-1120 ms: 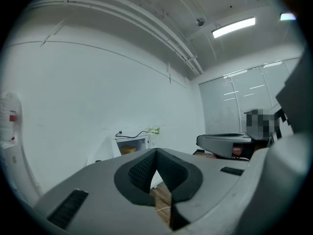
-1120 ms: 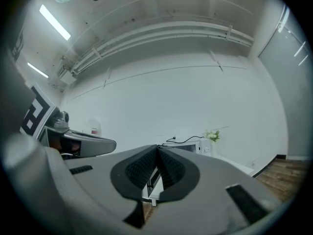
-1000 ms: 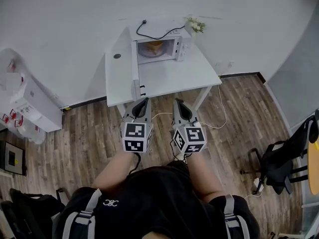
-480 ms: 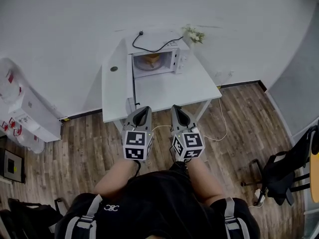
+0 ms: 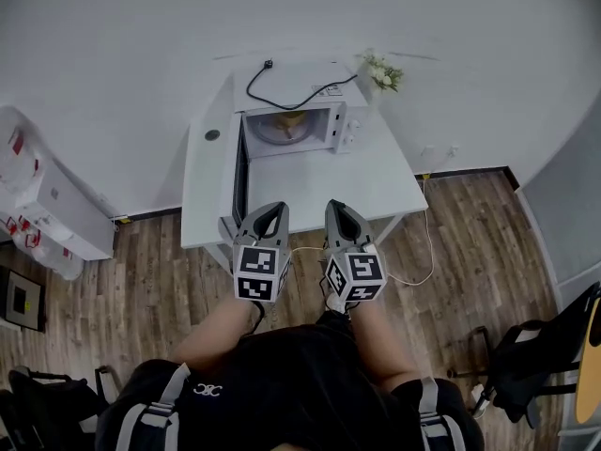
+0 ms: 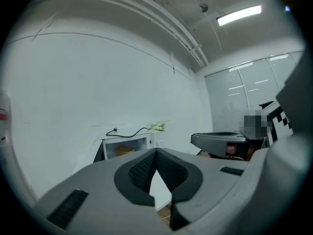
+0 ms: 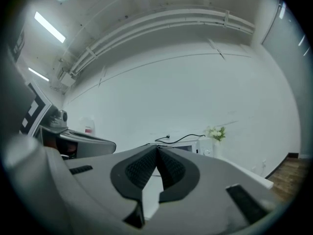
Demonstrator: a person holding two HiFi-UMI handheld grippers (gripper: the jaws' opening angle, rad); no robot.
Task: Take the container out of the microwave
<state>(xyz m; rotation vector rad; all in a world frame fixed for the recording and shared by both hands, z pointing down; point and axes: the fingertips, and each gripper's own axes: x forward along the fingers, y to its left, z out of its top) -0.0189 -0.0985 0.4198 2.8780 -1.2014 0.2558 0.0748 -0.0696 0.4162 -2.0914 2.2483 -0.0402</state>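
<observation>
Straight ahead, a white table (image 5: 329, 184) stands against the far wall with a microwave (image 5: 324, 128) at its far edge. The microwave's door (image 5: 240, 169) hangs wide open, swung out to the left. Inside the lit cavity sits the container (image 5: 285, 122), a tan bowl-like thing resting on the microwave floor, well apart from both grippers. A black cable (image 5: 282, 90) lies looped across the top of the microwave, and a small bunch of white flowers (image 5: 383, 71) stands just to its right.

The left gripper (image 5: 273, 208) and the right gripper (image 5: 335, 205) hover side by side at the near edge of the table, above the wooden floor (image 5: 160, 261), both aimed toward the microwave. In the left gripper view the dark pads (image 6: 142, 169) meet at their tips with nothing between them, so the left gripper is clenched and empty. The right gripper view shows the same: jaws pressed together, holding nothing.
</observation>
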